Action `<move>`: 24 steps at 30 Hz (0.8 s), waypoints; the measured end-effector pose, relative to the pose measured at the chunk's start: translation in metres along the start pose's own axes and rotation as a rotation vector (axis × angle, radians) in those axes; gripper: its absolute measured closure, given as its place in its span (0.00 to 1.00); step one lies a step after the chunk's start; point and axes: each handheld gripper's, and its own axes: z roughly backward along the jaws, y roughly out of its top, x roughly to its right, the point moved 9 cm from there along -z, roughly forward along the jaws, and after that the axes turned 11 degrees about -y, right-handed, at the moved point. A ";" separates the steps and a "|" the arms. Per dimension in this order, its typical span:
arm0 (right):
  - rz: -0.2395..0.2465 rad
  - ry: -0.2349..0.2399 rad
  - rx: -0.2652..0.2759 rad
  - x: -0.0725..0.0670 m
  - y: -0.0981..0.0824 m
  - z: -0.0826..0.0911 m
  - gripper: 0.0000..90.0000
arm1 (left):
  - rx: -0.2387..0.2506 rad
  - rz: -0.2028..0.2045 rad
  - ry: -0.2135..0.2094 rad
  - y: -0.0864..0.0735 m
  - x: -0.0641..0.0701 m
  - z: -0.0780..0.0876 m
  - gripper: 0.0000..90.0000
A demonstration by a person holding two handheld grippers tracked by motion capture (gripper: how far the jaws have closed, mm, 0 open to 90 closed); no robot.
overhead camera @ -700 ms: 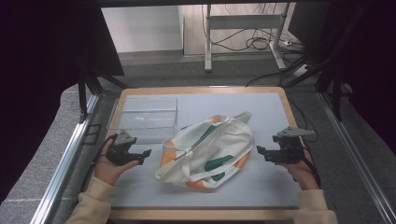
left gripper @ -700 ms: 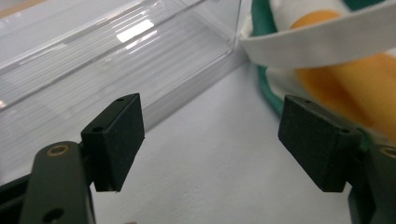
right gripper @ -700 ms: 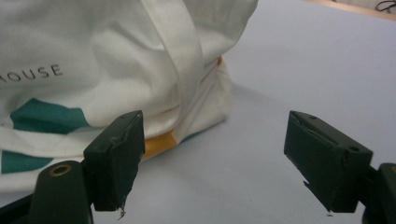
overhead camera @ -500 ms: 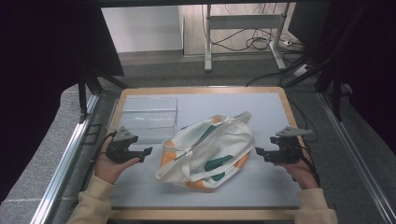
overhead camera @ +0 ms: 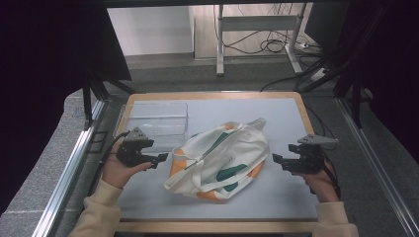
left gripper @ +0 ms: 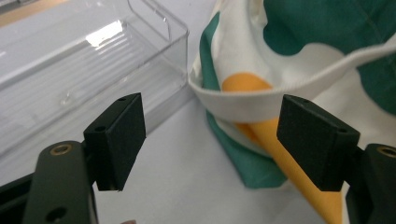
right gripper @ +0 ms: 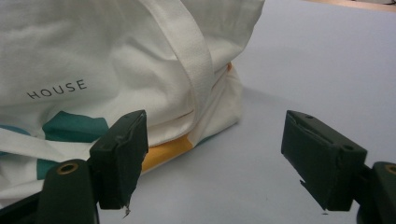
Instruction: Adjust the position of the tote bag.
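Note:
A white cloth tote bag (overhead camera: 220, 160) with green and orange patches lies crumpled in the middle of the pale blue mat (overhead camera: 281, 116). My left gripper (overhead camera: 162, 158) stands open just left of the bag, jaws pointing at its left end, nothing between them. In the left gripper view the bag's white strap and orange patch (left gripper: 261, 100) lie right ahead of the gripper (left gripper: 219, 135). My right gripper (overhead camera: 277, 160) is open a little right of the bag. The right gripper view shows the bag's side (right gripper: 116, 60) with the word HOUSE ahead of the empty gripper (right gripper: 219, 154).
A clear plastic box (overhead camera: 155, 123), seen close up as the clear plastic box (left gripper: 84, 74), sits at the mat's back left, touching or nearly touching the bag. A wooden rim (overhead camera: 212, 95) frames the table. Metal rails run along both sides. Bare mat lies right of the bag.
Both grippers have edged inward toward the bag. The bag has not moved.

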 end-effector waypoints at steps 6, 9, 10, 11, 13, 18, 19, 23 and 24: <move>0.003 -0.007 0.000 0.002 0.000 0.002 0.26 | 0.004 0.015 -0.021 0.010 0.007 0.007 0.28; 0.011 -0.006 0.004 0.000 0.002 0.002 0.26 | -0.005 0.018 -0.027 0.007 0.008 0.010 0.28; 0.014 -0.006 -0.004 -0.001 0.002 0.000 0.26 | -0.004 0.018 -0.030 0.006 0.009 0.011 0.28; 0.014 -0.006 -0.004 -0.001 0.002 0.000 0.26 | -0.004 0.018 -0.030 0.006 0.009 0.011 0.28; 0.029 0.004 -0.020 -0.004 0.000 -0.004 0.26 | -0.001 0.010 -0.044 0.005 0.011 0.014 0.28; 0.040 0.000 -0.023 -0.004 -0.001 -0.005 0.26 | -0.005 -0.012 -0.065 0.004 0.016 0.017 0.28; 0.042 -0.001 -0.019 -0.004 0.000 -0.005 0.26 | -0.006 -0.016 -0.069 0.004 0.017 0.018 0.28; 0.046 -0.002 -0.010 -0.003 0.001 -0.003 0.26 | -0.016 -0.054 -0.081 0.005 0.027 0.022 0.32; 0.047 -0.005 -0.008 -0.002 0.001 -0.002 0.26 | -0.019 -0.063 -0.080 0.006 0.030 0.023 0.32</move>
